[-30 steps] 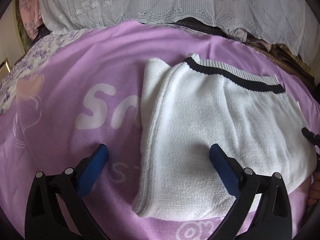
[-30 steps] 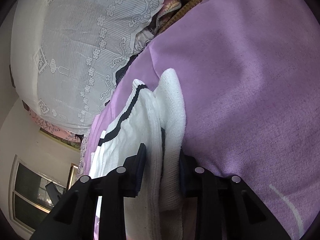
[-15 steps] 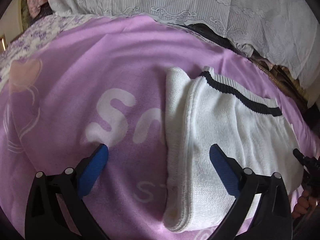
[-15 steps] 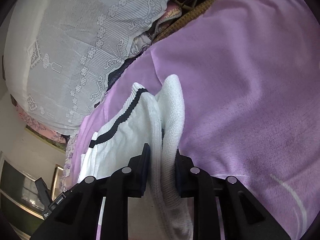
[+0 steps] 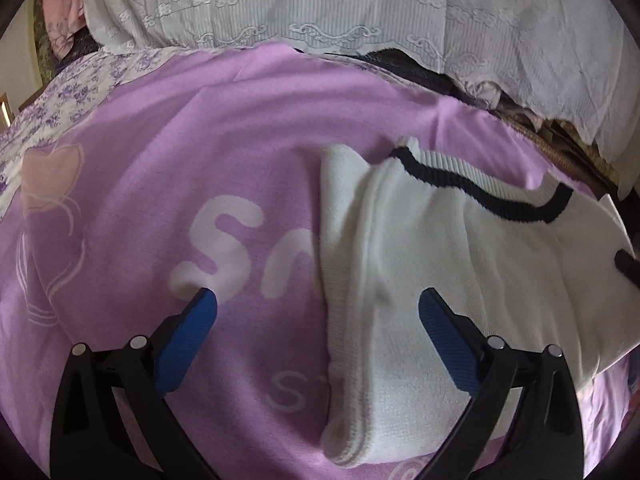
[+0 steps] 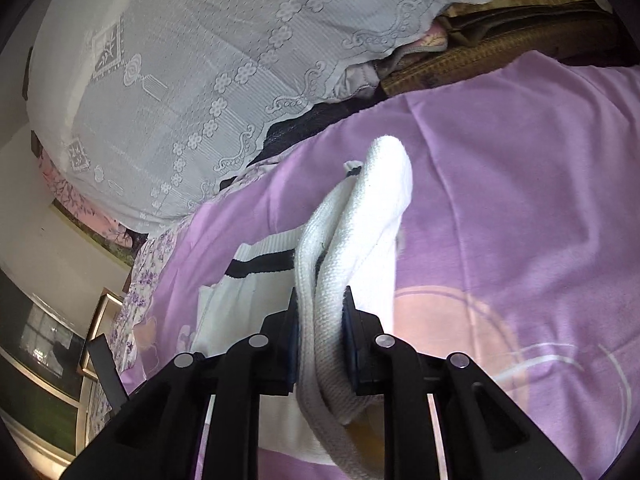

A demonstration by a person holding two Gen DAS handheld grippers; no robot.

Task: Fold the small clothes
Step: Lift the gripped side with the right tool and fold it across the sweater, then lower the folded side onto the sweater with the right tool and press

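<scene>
A white knit garment (image 5: 448, 264) with a black stripe near its ribbed hem lies folded on the purple blanket (image 5: 168, 184). My left gripper (image 5: 318, 312) is open and empty, hovering over the garment's left folded edge. My right gripper (image 6: 322, 316) is shut on a thick folded edge of the white garment (image 6: 360, 224) and holds it lifted off the blanket (image 6: 520, 200). A tip of the right gripper shows at the right edge of the left wrist view (image 5: 628, 264).
A white lace cover (image 5: 320, 4) drapes over bedding behind the blanket. A floral sheet (image 5: 72, 88) lies at the far left. A woven mat (image 6: 472, 60) and dark cloth sit at the blanket's far edge. A window (image 6: 36, 344) stands at left.
My right gripper has lifted and carried the garment's edge over, so the garment shifted right in the left wrist view. My left gripper stayed open and drifted left.
</scene>
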